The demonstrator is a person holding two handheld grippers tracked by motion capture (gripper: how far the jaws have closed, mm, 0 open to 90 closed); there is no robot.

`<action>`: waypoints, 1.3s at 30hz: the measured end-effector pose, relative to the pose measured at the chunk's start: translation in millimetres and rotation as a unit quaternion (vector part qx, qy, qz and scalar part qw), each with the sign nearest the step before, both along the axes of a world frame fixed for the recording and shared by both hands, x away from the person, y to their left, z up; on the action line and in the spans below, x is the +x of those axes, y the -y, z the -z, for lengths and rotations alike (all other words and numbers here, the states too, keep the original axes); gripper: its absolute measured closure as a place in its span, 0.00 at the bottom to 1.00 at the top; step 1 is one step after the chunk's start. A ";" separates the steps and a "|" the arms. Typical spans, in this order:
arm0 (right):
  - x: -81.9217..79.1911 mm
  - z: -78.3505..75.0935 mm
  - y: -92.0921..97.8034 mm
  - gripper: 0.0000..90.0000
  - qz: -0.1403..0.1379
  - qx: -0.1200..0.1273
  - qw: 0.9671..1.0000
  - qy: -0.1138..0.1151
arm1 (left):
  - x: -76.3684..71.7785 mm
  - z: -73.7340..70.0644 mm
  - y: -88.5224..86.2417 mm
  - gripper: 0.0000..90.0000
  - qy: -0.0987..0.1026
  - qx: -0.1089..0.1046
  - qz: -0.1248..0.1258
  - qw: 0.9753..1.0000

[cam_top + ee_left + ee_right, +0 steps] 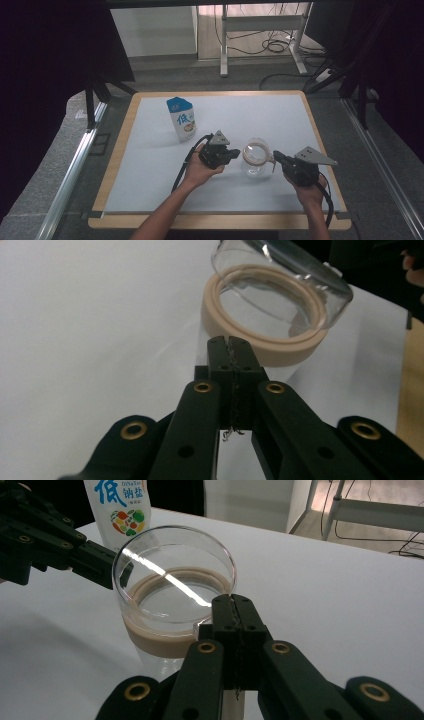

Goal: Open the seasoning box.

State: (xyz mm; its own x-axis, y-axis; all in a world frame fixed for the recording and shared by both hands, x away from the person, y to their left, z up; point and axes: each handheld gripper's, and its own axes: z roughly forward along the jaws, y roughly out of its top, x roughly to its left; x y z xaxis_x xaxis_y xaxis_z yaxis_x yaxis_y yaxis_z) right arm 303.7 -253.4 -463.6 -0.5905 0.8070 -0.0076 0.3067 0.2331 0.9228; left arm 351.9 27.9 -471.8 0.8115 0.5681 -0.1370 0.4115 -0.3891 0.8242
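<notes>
A clear glass jar [255, 161] with a beige seal ring [295, 346] and a clear glass lid stands right of the table's centre. My left gripper [239, 152] is at its left side. The jaws are shut, and their tips [230, 341] rest against the beige ring. My right gripper [275, 156] comes in from the jar's right with its jaws shut. Its tips [233, 599] are at the rim of the glass lid [172, 575]. The right gripper view also shows the left gripper [119, 571] on the far side of the jar. Nothing visible sits between either pair of jaws.
A white and blue pouch [182, 120] with printed characters stands upright behind and left of the jar, also seen in the right gripper view [117, 510]. The white mat [150, 165] covers a wood-edged table. A desk frame and cables lie beyond the far edge.
</notes>
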 end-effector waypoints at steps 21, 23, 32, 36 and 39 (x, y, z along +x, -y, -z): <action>-0.6 0.7 0.3 1.00 0.000 0.002 1.000 0.002 | -0.2 -7.8 8.6 1.00 0.008 -0.004 0.007 1.000; -1.3 1.0 1.3 0.99 0.001 0.004 1.000 0.003 | -0.2 -8.5 9.1 1.00 0.009 -0.004 0.007 1.000; -14.5 8.5 19.4 0.87 0.018 0.033 0.999 -0.012 | -0.1 -9.9 12.4 1.00 0.007 -0.009 0.014 1.000; -23.6 13.5 16.9 0.84 0.006 0.033 0.999 -0.015 | -0.7 -12.1 14.8 1.00 0.011 -0.006 0.017 1.000; -29.1 17.6 11.9 0.80 -0.006 0.024 1.000 -0.015 | -0.7 -15.1 16.2 1.00 0.012 -0.005 0.019 1.000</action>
